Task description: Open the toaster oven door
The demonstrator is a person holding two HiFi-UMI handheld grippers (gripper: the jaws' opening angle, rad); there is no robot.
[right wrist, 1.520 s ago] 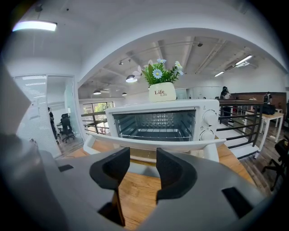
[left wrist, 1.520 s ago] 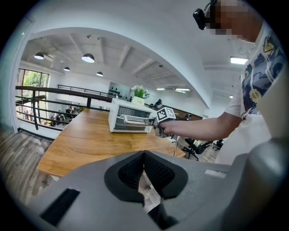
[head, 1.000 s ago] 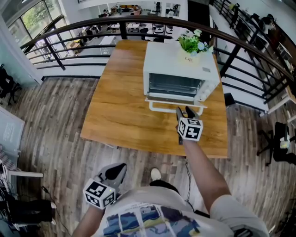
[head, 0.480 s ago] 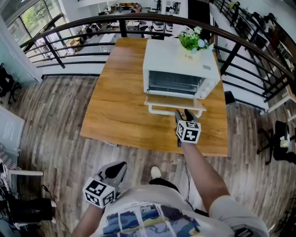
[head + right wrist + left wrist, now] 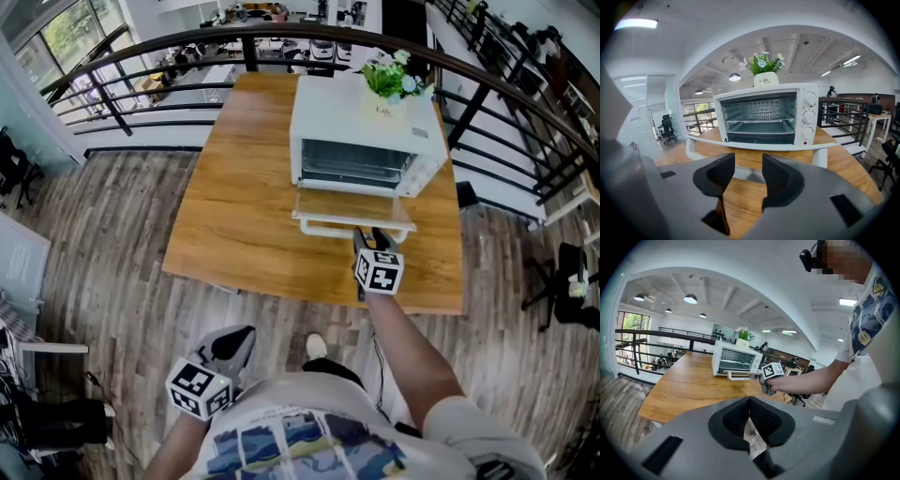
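White toaster oven (image 5: 361,131) sits on the far right part of the wooden table (image 5: 239,197). Its door (image 5: 352,208) lies flat open. The right gripper (image 5: 367,240) hovers just beside the door handle (image 5: 323,227), between it and the table's near edge. Its jaws are spread and hold nothing. The left gripper (image 5: 234,345) hangs low, off the table, jaws pressed together. Wide wood shows left of the oven.

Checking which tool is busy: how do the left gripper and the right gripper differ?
The left gripper hangs low by the person's torso, off the table; the right gripper reaches out over the table, just short of the handle on the open toaster oven door. The left gripper's jaws are together; the right gripper's jaws stand apart. Both carry a marker cube and hold nothing.
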